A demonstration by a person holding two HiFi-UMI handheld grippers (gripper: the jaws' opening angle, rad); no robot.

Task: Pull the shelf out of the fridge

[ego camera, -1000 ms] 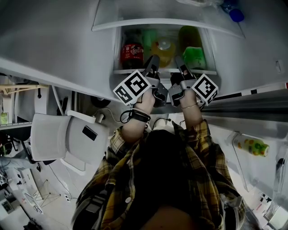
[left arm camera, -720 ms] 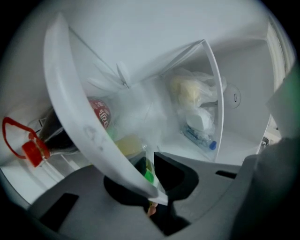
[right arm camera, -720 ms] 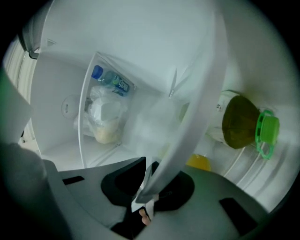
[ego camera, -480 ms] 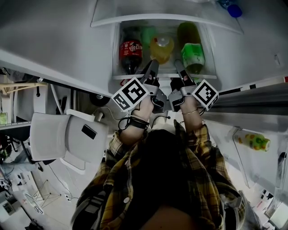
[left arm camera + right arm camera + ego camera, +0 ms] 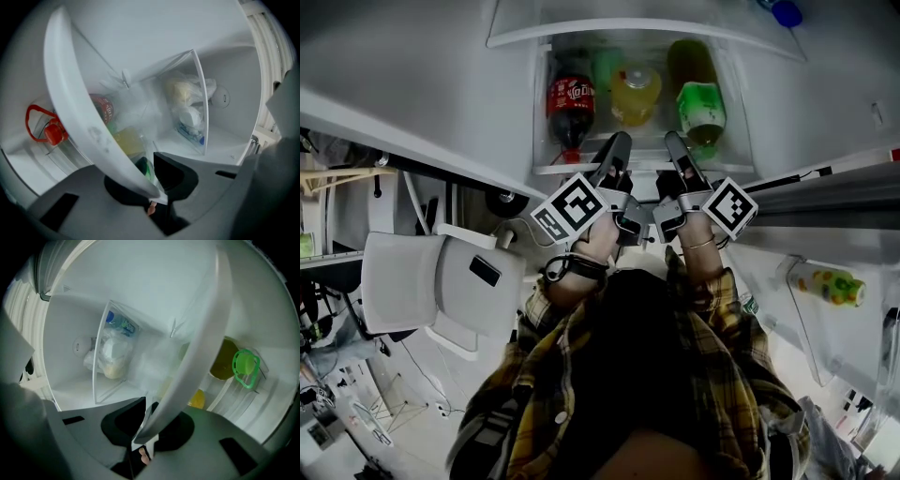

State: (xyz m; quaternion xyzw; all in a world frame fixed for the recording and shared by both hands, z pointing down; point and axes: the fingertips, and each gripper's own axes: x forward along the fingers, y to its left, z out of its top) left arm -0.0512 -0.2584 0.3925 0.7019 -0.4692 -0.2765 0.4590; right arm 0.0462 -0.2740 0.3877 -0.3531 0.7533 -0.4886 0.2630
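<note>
The fridge shelf is a white-fronted pull-out tray carrying a red cola bottle, a yellow bottle and a green bottle, all lying down. My left gripper is shut on the tray's front lip, which runs between its jaws; they have just been closing a little on it. My right gripper is shut on the same lip further right. Both point level into the fridge. The cola's red cap and the green cap show behind the lip.
A glass shelf sits above the tray, with a blue-capped bottle on it. A clear bin with bagged food stands deeper inside. The open door's rack holds a bottle at the right. A white chair stands at the left.
The tray has slid out toward me with both grippers on its lip. More of the three bottles now shows under the glass shelf.
</note>
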